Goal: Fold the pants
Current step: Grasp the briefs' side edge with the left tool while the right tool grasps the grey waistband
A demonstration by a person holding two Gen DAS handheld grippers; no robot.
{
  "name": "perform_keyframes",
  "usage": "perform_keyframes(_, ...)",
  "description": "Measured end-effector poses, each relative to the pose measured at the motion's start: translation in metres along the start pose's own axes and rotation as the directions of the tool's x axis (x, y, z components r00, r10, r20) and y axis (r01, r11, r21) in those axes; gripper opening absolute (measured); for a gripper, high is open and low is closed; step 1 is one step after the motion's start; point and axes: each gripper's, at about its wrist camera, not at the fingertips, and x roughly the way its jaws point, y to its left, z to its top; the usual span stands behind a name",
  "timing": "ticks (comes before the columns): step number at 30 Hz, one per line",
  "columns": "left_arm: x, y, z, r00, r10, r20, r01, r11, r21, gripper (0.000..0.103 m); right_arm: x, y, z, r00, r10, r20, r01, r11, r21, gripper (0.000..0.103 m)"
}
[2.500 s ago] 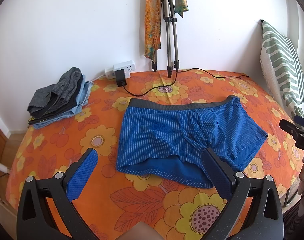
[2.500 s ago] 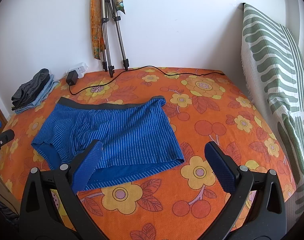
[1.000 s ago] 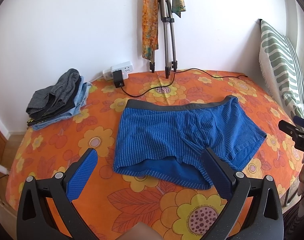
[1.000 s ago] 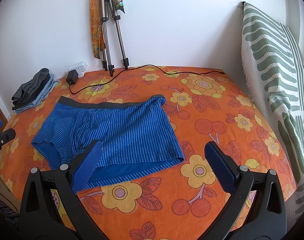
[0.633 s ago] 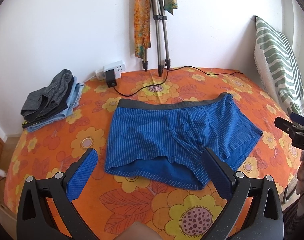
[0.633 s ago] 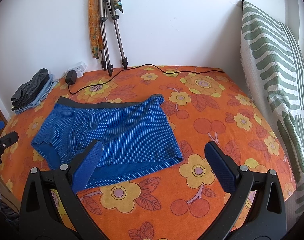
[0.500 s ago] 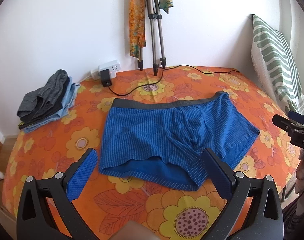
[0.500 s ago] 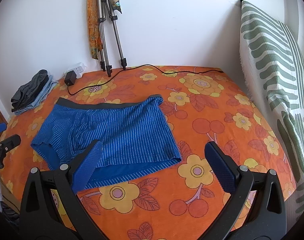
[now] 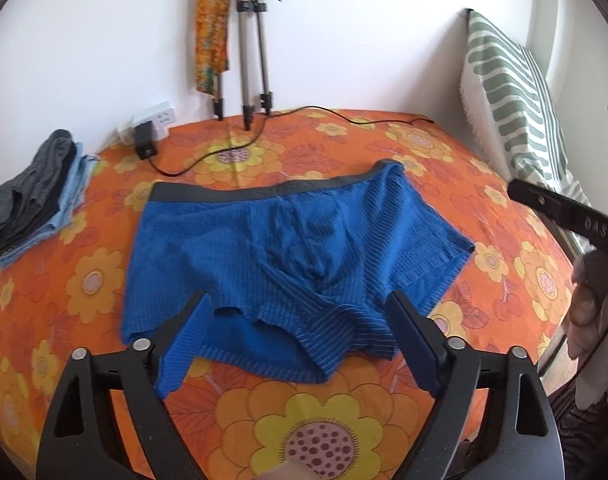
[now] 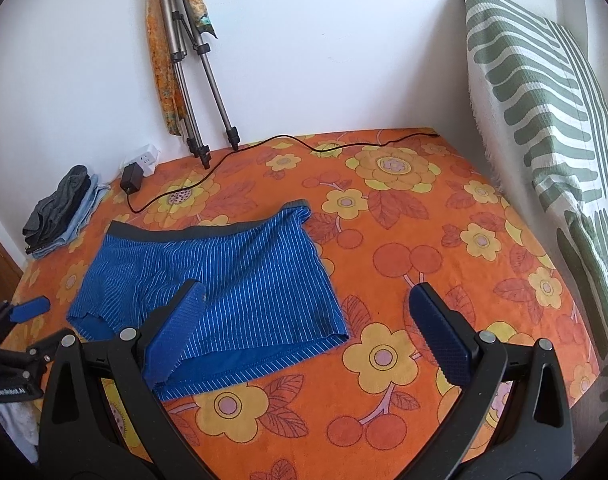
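An orange flowered bed (image 10: 424, 216) fills both views, set against a white wall (image 10: 344, 40) with a green-striped pillow (image 10: 544, 92) propped at its right edge. The blue striped pants (image 9: 288, 252) lie spread flat near the middle of the bed, grey waistband toward the wall, leg openings toward the cameras. A tripod (image 10: 192, 60) with a scarf (image 10: 164, 72) leans on the wall; below it sit a power strip (image 9: 154, 120), a black adapter (image 10: 130, 180) and a cable (image 10: 304, 144) running across the bed. A stack of folded clothes (image 9: 32, 196) rests at the far left edge. The left gripper (image 9: 300, 340) hovers over the near hem, its jaws apart (they have just been closing a little, nothing pinched yet). The right gripper (image 10: 308, 336) hangs wide apart above the pants' right corner.
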Motion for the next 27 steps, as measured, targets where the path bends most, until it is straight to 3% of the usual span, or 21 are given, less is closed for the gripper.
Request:
perform_keyframes(5, 0.012, -0.026, 0.005, 0.997, -0.078, -0.030, 0.079, 0.995, 0.056, 0.078, 0.008, -0.021, 0.017, 0.998, 0.055, -0.019, -0.053, 0.995, 0.087, 0.102)
perform_keyframes(11, 0.039, -0.061, 0.014, 0.979, -0.177, -0.102, 0.184, 0.980, 0.070, 0.072, 0.013, -0.050, 0.028, 0.990, 0.138, -0.028, -0.129, 0.969, 0.213, 0.093)
perform_keyframes(12, 0.045, -0.067, 0.016, 0.973, -0.199, -0.119, 0.208, 0.975, 0.072, 0.072, 0.013, -0.053, 0.029, 0.989, 0.143, -0.029, -0.133, 0.966, 0.222, 0.090)
perform_keyframes(15, 0.066, -0.095, 0.018, 0.928, -0.296, -0.228, 0.322, 0.943, 0.086, 0.072, 0.016, -0.062, 0.034, 0.990, 0.139, -0.030, -0.128, 0.964, 0.233, 0.086)
perform_keyframes(19, 0.082, -0.129, 0.016, 0.927, -0.276, -0.252, 0.313, 0.942, 0.121, 0.072, 0.017, -0.073, 0.044, 0.994, 0.107, -0.014, -0.101, 0.970, 0.223, 0.084)
perform_keyframes(23, 0.098, -0.150, 0.021, 0.936, -0.240, -0.256, 0.284, 0.947, 0.148, 0.053, 0.019, -0.082, 0.053, 0.997, 0.071, 0.002, -0.070, 0.978, 0.199, 0.084)
perform_keyframes(27, 0.116, -0.167, 0.029, 0.949, -0.196, -0.248, 0.243, 0.954, 0.176, 0.050, 0.027, -0.089, 0.058, 0.997, 0.076, -0.013, -0.072, 0.982, 0.177, 0.084)
